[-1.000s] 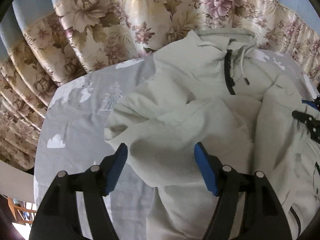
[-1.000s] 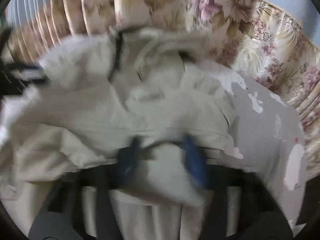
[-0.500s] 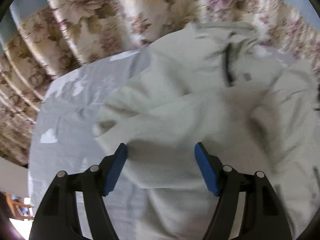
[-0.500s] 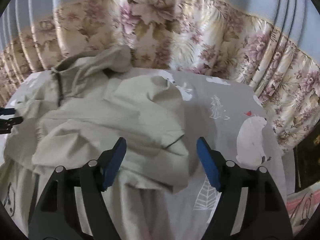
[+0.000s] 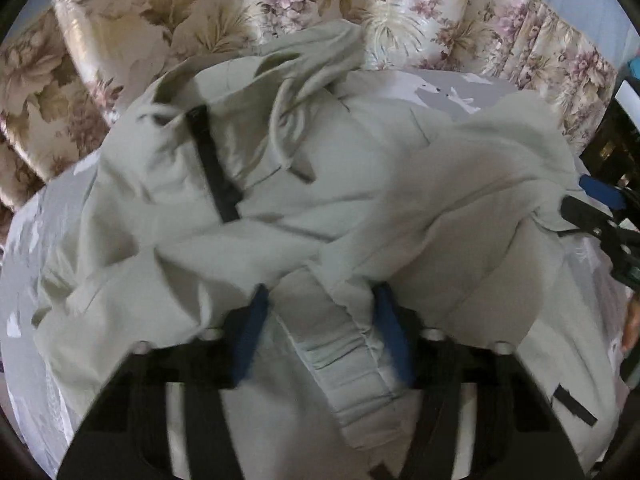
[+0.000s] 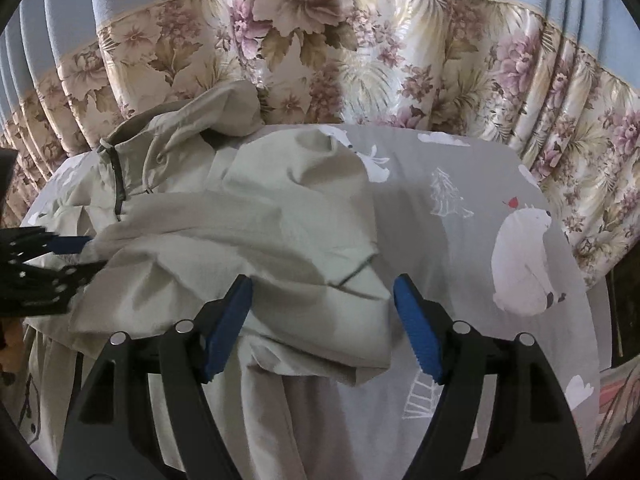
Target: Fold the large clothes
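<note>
A pale beige hooded jacket (image 5: pixel 340 184) with a dark zipper (image 5: pixel 212 168) lies crumpled on the bed, hood toward the curtain; it also shows in the right wrist view (image 6: pixel 240 220). My left gripper (image 5: pixel 320 320) has its blue pads around a ribbed sleeve cuff (image 5: pixel 344 352), the jaws narrowed on the fabric. My right gripper (image 6: pixel 324 304) is open and empty, just above a folded-over sleeve (image 6: pixel 320 312). It shows at the right edge of the left wrist view (image 5: pixel 600 208).
A grey bedsheet (image 6: pixel 460 184) printed with white polar bears and trees covers the bed. A floral curtain (image 6: pixel 320 52) hangs close behind it. Dark furniture (image 5: pixel 616 140) stands at the bed's right side.
My left gripper swung right over the jacket and narrowed around a sleeve cuff. My right gripper let go of the fabric, opened, and now holds steady.
</note>
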`<state>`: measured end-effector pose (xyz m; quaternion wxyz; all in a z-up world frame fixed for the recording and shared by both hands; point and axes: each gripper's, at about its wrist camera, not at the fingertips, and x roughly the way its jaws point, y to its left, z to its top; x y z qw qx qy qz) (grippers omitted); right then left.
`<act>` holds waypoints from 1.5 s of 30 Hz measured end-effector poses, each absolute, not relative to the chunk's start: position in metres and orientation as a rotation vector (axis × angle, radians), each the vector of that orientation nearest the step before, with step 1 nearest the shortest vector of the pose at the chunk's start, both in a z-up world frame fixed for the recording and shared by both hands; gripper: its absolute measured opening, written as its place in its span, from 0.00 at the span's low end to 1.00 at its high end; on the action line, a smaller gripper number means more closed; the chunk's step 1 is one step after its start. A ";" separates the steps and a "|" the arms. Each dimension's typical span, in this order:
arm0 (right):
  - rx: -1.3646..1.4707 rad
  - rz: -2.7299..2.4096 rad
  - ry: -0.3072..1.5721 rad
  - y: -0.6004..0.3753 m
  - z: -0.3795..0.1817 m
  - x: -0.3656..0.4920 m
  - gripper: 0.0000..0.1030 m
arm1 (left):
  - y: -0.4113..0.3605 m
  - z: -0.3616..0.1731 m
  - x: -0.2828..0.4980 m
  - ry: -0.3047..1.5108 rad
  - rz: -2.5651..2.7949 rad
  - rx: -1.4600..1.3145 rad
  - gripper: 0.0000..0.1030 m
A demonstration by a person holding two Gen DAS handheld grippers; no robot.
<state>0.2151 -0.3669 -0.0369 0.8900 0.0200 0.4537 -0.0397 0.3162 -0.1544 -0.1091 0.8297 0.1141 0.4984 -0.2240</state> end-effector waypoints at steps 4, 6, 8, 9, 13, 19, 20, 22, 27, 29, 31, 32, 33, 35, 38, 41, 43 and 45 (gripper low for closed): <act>0.068 -0.074 0.916 -0.370 -0.027 0.209 0.72 | -0.133 -0.076 0.319 1.016 -0.503 0.145 0.25; 0.067 -0.059 0.897 -0.366 -0.017 0.206 0.72 | -0.112 -0.055 0.316 0.982 -0.476 0.148 0.25; 0.045 -0.049 0.884 -0.358 -0.010 0.206 0.76 | -0.075 -0.037 0.315 0.987 -0.458 0.116 0.26; 0.026 -0.046 0.876 -0.353 -0.006 0.206 0.78 | -0.056 -0.033 0.316 1.005 -0.450 0.100 0.26; -0.047 -0.015 0.857 -0.323 0.005 0.209 0.79 | 0.016 -0.048 0.324 1.108 -0.346 0.135 0.33; -0.084 0.017 0.882 -0.300 0.000 0.227 0.81 | 0.051 -0.075 0.314 1.098 -0.201 0.203 0.76; -0.086 0.021 0.881 -0.297 0.001 0.229 0.81 | 0.051 -0.071 0.311 1.075 -0.192 0.207 0.76; -0.089 0.027 0.865 -0.293 0.006 0.234 0.80 | 0.047 -0.064 0.304 1.037 -0.178 0.221 0.77; -0.046 0.082 0.891 -0.275 -0.019 0.249 0.49 | 0.010 -0.070 0.285 0.982 -0.226 0.208 0.83; -0.101 0.078 0.951 -0.266 -0.045 0.255 0.31 | -0.002 -0.085 0.288 1.000 -0.218 0.239 0.83; -0.169 0.057 0.988 -0.262 -0.066 0.255 0.29 | -0.009 -0.104 0.291 1.023 -0.190 0.278 0.84; -0.208 0.043 0.993 -0.263 -0.071 0.253 0.29 | -0.009 -0.112 0.292 1.036 -0.183 0.290 0.85; -0.242 0.030 0.994 -0.264 -0.075 0.251 0.29 | -0.007 -0.119 0.293 1.050 -0.181 0.291 0.85; -0.240 0.028 0.999 -0.273 -0.078 0.248 0.35 | 0.004 -0.131 0.299 1.077 -0.194 0.246 0.96; -0.221 0.009 1.005 -0.287 -0.082 0.253 0.56 | 0.022 -0.137 0.309 1.117 -0.222 0.141 0.99; -0.162 0.012 1.019 -0.297 -0.084 0.256 0.61 | 0.023 -0.135 0.314 1.117 -0.217 0.141 0.99; -0.117 0.032 1.024 -0.300 -0.080 0.252 0.58 | 0.015 -0.128 0.308 1.087 -0.185 0.205 0.99; -0.079 0.054 1.020 -0.300 -0.073 0.246 0.55 | 0.009 -0.120 0.300 1.061 -0.138 0.269 0.99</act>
